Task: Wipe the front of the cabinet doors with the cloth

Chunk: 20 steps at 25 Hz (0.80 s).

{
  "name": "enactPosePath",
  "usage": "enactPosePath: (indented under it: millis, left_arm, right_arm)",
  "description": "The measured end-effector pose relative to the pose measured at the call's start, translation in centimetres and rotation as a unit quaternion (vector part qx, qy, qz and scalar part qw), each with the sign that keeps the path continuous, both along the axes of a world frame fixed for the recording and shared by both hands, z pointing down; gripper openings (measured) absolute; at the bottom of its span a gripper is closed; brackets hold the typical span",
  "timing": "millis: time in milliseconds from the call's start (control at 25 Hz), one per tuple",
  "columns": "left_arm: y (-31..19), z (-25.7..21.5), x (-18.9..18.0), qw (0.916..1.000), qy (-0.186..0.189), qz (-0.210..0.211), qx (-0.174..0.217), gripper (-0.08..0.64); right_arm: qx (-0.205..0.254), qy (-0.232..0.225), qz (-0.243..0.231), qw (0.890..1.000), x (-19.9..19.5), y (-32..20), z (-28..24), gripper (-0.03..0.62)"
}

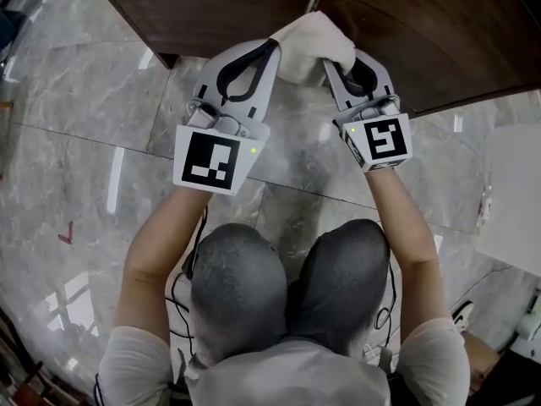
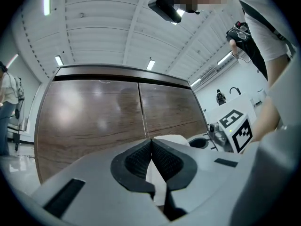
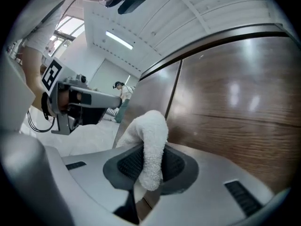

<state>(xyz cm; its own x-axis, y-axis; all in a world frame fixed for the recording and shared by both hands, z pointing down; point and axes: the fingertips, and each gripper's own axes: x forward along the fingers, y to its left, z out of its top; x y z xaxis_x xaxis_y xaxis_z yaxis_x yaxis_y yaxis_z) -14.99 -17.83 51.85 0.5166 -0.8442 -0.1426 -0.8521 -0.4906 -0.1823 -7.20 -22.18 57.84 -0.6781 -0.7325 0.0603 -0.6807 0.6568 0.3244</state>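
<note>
My left gripper (image 1: 272, 47) fingers squeeze a thin edge of the white cloth (image 1: 314, 41), and my right gripper (image 1: 331, 64) fingers pinch a fat fold. The cloth sits bunched between them, close to the cabinet doors (image 1: 211, 7). It looks soft, light and floppy, so I'd grip thick folds.

You have two grippers, the left gripper (image 1: 272, 47) and the right gripper (image 1: 328, 64), two marker cubes, one (image 1: 215, 161) behind your left jaws, one (image 1: 385, 140) behind your right jaws, one white cloth (image 1: 313, 41) between your jaws, two brown cabinet doors just ahead of them, the left door (image 2: 89, 112) and the right door (image 2: 169, 107)
</note>
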Motion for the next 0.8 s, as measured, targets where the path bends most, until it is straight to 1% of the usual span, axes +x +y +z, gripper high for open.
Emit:
enactPosePath:
  millis: [120,240,400,520,800]
  left_arm:
    - [-0.1,0.3,-0.5,1.0,0.007,0.001,-0.001,0.018]
    - [-0.3,0.6,-0.8,0.9999,0.015,0.002,-0.002,0.018]
    - [-0.3,1.0,-0.7,0.9997,0.024,0.002,-0.005,0.018]
    - [-0.2,0.4,-0.4,0.9995,0.029,0.003,-0.006,0.018]
    - [0.0,-0.1,1.3,0.9998,0.018,0.01,-0.006,0.018]
  right_arm:
    - [-0.01,0.017,0.013,1.0,-0.5,-1.5,1.5,0.08]
    - [-0.015,0.023,0.021,0.999,-0.7,-2.7,2.3,0.08]
    - [-0.005,0.028,0.023,0.999,-0.2,-2.9,2.3,0.08]
    - [0.001,0.026,0.032,0.999,1.5,-2.6,1.9,0.08]
    - [-0.012,0.027,0.054,0.998,6.0,-2.1,2.1,0.08]
